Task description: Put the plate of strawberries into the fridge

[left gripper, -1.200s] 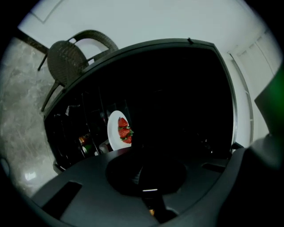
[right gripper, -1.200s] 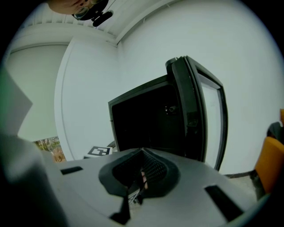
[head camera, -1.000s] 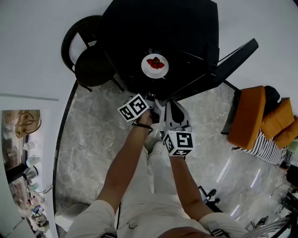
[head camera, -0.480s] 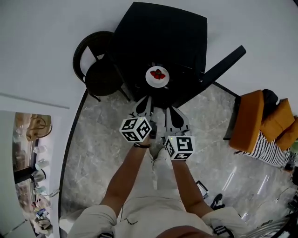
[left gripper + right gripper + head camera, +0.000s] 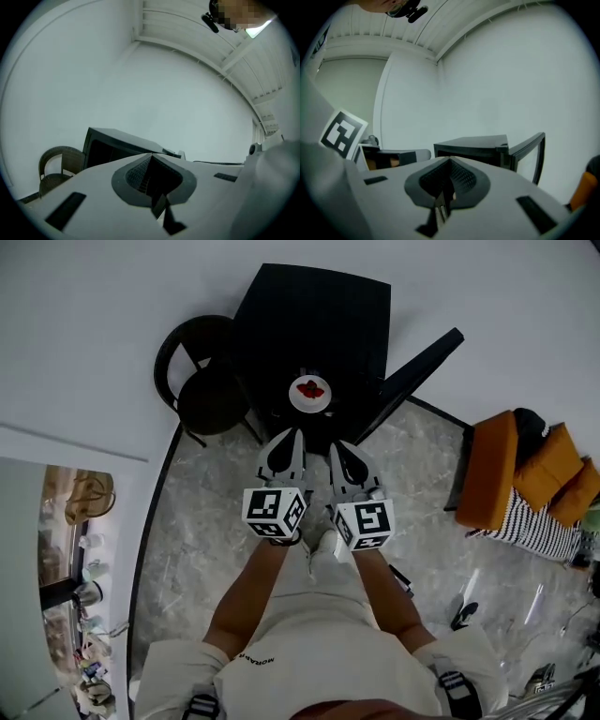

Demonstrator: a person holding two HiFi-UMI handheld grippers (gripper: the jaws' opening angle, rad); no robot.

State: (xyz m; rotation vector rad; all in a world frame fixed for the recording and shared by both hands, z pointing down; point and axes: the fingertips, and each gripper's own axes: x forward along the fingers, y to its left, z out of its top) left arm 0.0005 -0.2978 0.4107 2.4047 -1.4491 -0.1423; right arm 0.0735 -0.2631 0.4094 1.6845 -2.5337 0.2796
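Hovering side by side over the grey marble floor (image 5: 187, 521), the left gripper (image 5: 294, 437) and the right gripper (image 5: 337, 448) both point toward the black fridge (image 5: 319, 315), a little short of it; the left gripper's jaws are pressed together with nothing between them, as its own view shows; the right gripper's jaws likewise meet at the tips and hold nothing; the fridge door (image 5: 412, 371) stands swung wide to the right; the white plate (image 5: 310, 401) with the red strawberries (image 5: 310, 388) lies just ahead of both grippers at the fridge's open front, seemingly on a dark shelf inside, though the steep overhead angle leaves that uncertain; a round black chair (image 5: 202, 381) stands just left of the fridge; orange cushions (image 5: 511, 474) sit well off to the right.
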